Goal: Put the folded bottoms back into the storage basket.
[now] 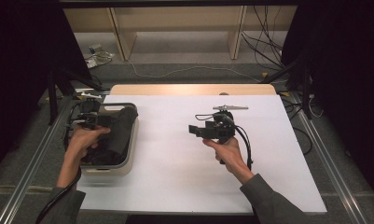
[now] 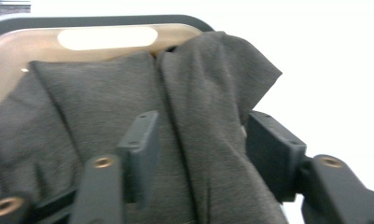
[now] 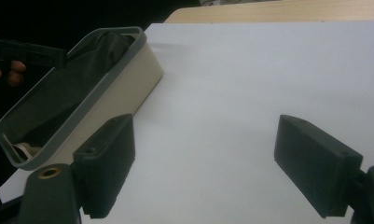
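Left gripper (image 2: 198, 144): jaws apart astride a fold of grey cloth (image 2: 105, 107), not pressing.
Basket (image 1: 133, 140): nine o'clock on table.
Right gripper (image 3: 203, 163): wide, empty.

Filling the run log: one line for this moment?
left gripper: open astride dark cloth in basket | right gripper: open, empty, above table

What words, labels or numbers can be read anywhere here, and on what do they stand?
None: no word, number or sign can be read in any view.
Bin: plain beige walls and grey rim, no label.
Dark cloth: plain fabric, no tag in sight.
White sheet: blank.
Left gripper and right gripper: black, no legible marking.
Small things on the floor: too small and blurred to read.
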{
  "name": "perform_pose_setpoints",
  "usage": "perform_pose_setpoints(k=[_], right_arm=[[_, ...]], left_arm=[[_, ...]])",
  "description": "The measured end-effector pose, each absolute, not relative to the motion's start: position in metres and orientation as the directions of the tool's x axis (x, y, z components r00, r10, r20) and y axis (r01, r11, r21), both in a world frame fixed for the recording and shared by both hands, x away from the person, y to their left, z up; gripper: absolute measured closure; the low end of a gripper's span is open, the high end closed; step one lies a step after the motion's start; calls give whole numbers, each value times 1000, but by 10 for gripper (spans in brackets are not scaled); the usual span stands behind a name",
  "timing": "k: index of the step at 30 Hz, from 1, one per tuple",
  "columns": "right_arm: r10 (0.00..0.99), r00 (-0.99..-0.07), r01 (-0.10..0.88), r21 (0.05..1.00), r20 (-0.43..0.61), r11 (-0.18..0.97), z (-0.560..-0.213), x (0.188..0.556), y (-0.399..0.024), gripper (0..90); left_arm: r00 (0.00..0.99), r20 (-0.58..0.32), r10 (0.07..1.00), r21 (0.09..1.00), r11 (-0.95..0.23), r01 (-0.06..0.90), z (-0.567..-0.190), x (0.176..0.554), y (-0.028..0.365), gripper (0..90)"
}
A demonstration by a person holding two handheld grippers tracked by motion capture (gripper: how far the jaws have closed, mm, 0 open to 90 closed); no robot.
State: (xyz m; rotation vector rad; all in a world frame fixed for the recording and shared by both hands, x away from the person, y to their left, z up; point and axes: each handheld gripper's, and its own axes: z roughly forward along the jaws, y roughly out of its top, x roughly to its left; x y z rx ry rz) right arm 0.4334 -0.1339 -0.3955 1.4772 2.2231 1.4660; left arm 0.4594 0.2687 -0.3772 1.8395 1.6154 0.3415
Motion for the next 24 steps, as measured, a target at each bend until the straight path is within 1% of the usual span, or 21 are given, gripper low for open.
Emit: perform_pose_setpoints(k=[4, 6, 8, 11, 13, 18, 21, 24], right_arm=[[758, -521, 661, 748, 392, 67, -396, 430, -140, 213], [759, -521, 660, 748, 390, 68, -396, 429, -143, 213], [763, -517, 662, 747, 389, 68, -397, 428, -146, 214], [767, -513, 664, 744, 386, 69, -399, 426, -151, 214], [771, -508, 666, 742, 385, 68, -400, 424, -155, 215], [780, -498, 672, 738, 379, 70, -403, 422, -162, 215], [782, -496, 671, 738, 377, 70, -403, 421, -165, 215], [784, -493, 673, 737, 377, 69, -403, 420, -168, 215]], left_arm=[[222, -206, 953, 614, -51, 788, -384, 461, 261, 697], [227, -192, 955, 607, -66, 792, -389, 462, 257, 776], [225, -169, 959, 600, -81, 796, -394, 464, 253, 827], [219, -111, 969, 589, -114, 800, -402, 466, 245, 848], [212, -96, 973, 577, -119, 808, -408, 468, 241, 852], [187, -58, 981, 530, -129, 838, -438, 478, 232, 858], [183, -16, 983, 531, -147, 834, -440, 480, 226, 859], [172, -7, 985, 543, -141, 828, -443, 480, 225, 859]])
